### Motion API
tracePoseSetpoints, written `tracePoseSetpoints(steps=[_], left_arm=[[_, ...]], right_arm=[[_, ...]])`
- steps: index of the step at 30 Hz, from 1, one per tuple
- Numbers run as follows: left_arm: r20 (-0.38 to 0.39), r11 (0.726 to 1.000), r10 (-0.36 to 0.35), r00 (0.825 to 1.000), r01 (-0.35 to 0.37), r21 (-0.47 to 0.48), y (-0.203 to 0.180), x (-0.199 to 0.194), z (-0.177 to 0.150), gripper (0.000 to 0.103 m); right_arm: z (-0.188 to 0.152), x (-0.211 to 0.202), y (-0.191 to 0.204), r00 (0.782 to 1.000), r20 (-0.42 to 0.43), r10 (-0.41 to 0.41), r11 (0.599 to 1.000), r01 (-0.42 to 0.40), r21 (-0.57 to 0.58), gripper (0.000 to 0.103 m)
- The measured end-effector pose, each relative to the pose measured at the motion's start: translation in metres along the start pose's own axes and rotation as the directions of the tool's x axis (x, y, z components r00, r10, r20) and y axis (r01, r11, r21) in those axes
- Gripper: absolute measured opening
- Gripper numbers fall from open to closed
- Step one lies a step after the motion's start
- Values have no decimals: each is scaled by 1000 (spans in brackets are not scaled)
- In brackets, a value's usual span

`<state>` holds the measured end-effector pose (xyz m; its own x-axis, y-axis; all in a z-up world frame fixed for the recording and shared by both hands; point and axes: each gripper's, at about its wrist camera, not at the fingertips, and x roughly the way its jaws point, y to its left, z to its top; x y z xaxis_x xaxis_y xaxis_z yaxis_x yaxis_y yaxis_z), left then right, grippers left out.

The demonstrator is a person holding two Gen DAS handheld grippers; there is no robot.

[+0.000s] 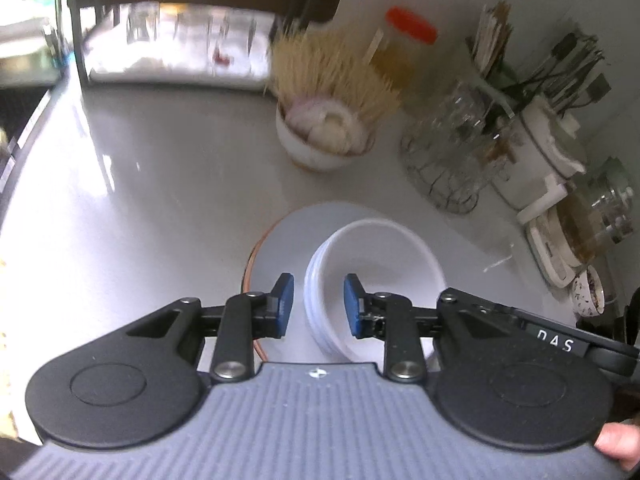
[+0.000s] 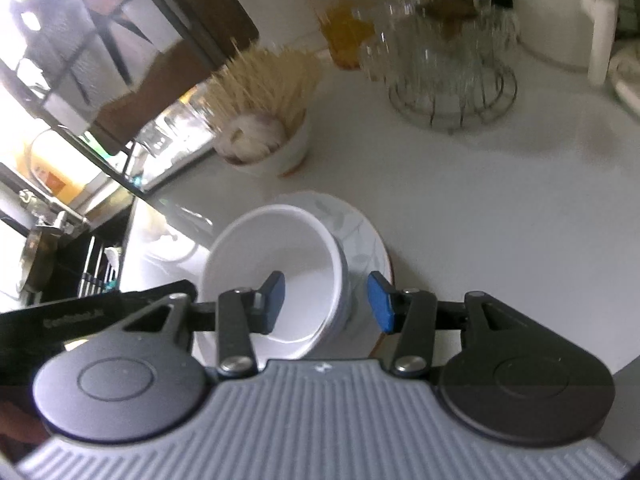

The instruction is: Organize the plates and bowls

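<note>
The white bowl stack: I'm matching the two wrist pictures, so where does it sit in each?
Left wrist: white bowl stack at lower centre, on the plate's right side.
Right wrist: lower centre-left, on the plate's left side.
Shared landmark: the cup of toothpicks behind it.

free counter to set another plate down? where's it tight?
Bare counter left of the plate carrying stacked bowls, up to the toothpick cup. In the right wrist view, bare counter right of the plate. Crowded: back edge, with glass rack and jars.
</note>
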<state>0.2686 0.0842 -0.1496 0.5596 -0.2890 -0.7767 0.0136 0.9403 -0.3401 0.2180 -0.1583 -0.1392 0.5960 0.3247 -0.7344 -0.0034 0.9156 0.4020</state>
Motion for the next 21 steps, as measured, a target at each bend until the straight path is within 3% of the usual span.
tracePoseSetpoints(steps=[11,18,21], left_arm=[[180,995,18,984,-36,95,-72,-99,-11,42],[239,994,-6,971,-21,109,-106,-141,-30,44],[261,991,16,965,-49,123,-117,-153,-45,44]], right_arm=[[14,-99,0,979,198,50,993,-28,-114,49],[4,-148,-6,953,289,87,984,-36,-177,49],[-7,-164,-9,943,318,95,977,-26,-214,49]])
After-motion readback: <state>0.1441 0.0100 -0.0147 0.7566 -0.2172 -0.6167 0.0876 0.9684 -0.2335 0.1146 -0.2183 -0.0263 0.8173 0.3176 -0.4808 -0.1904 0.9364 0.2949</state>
